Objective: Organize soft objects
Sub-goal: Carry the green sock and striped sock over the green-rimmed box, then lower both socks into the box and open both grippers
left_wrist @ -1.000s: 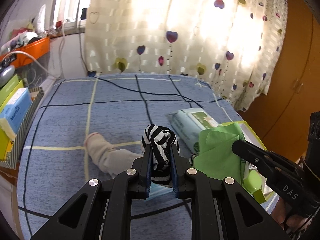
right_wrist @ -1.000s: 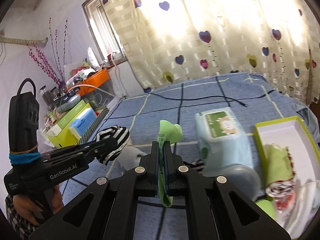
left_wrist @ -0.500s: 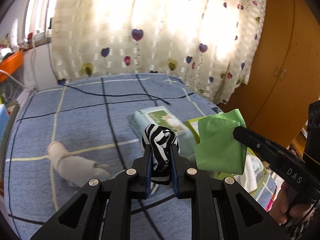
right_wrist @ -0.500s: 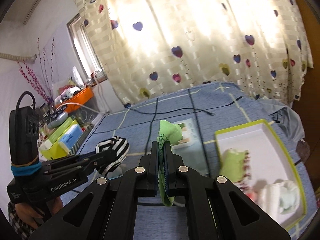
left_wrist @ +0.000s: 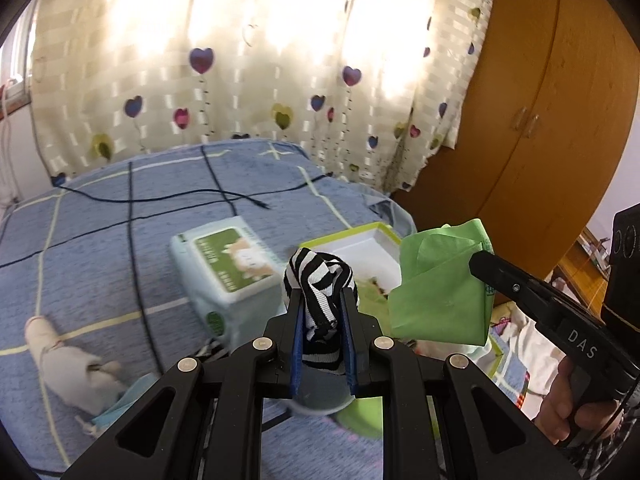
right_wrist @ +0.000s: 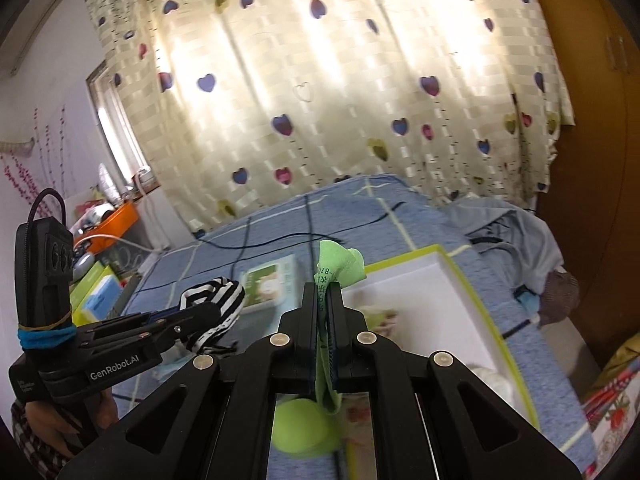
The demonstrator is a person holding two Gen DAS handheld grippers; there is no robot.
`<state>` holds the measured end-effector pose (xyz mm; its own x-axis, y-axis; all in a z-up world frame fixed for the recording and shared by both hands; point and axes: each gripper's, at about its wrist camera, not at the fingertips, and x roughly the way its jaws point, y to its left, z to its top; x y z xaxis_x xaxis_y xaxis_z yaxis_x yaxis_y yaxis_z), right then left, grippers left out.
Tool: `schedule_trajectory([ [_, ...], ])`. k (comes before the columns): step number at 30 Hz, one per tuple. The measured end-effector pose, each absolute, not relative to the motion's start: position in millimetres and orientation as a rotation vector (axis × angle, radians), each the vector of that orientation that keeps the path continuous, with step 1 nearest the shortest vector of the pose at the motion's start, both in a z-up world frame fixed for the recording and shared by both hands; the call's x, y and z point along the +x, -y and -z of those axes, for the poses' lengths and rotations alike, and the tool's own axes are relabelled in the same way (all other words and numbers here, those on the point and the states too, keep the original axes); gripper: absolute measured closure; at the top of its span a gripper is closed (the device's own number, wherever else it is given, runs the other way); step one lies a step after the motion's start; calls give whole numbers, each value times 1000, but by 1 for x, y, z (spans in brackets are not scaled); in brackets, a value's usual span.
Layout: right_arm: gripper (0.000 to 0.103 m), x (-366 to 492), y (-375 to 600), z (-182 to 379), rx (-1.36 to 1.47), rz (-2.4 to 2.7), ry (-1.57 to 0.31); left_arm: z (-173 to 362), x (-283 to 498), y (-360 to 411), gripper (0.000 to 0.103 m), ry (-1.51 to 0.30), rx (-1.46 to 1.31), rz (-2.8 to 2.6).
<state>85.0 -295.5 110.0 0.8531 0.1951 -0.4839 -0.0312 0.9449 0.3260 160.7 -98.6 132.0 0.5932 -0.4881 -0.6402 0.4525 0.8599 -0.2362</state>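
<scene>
My left gripper [left_wrist: 322, 296] is shut on a black-and-white striped sock [left_wrist: 318, 280], held in the air over the blue bed; the sock also shows in the right wrist view [right_wrist: 218, 300]. My right gripper [right_wrist: 325, 286] is shut on a green cloth [right_wrist: 340, 262], which shows in the left wrist view [left_wrist: 440, 284] as a folded sheet. Both hover beside a white box with a yellow-green rim [right_wrist: 468, 280] that holds soft items. A beige sock [left_wrist: 64, 356] lies on the bed at the left.
A pale blue wipes pack [left_wrist: 224, 264] lies mid-bed beside the box. A black cable [left_wrist: 160, 200] crosses the blanket. A wooden wardrobe [left_wrist: 540, 120] stands at the right, heart-print curtains behind. Boxes and an orange tray [right_wrist: 116, 220] sit by the window.
Both grippers have swung right, carrying the striped sock and green cloth from over the beige sock toward the box. The box now fills more of both views.
</scene>
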Motion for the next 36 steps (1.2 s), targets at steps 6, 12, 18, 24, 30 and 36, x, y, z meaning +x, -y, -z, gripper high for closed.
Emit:
schedule_trajectory([
  [6,99,85,326,-106,326,-58,-542,-122,179,129,87,-798,-52,598],
  [12,99,93,345,-102,308,-16,-560,-112,198,158,87,-828,-30,625],
  [18,99,106,358,-85,298,6,-607,-99,216,188,87,-866,12,667],
  [24,99,115,358,-62,316,-20,-673,-82,225,206,87,-920,26,694],
  [30,98,118,357,-47,341,-50,-722,-70,229,215,87,-955,40,698],
  [36,98,119,353,-35,364,-79,-763,-67,230,220,87,-963,49,706],
])
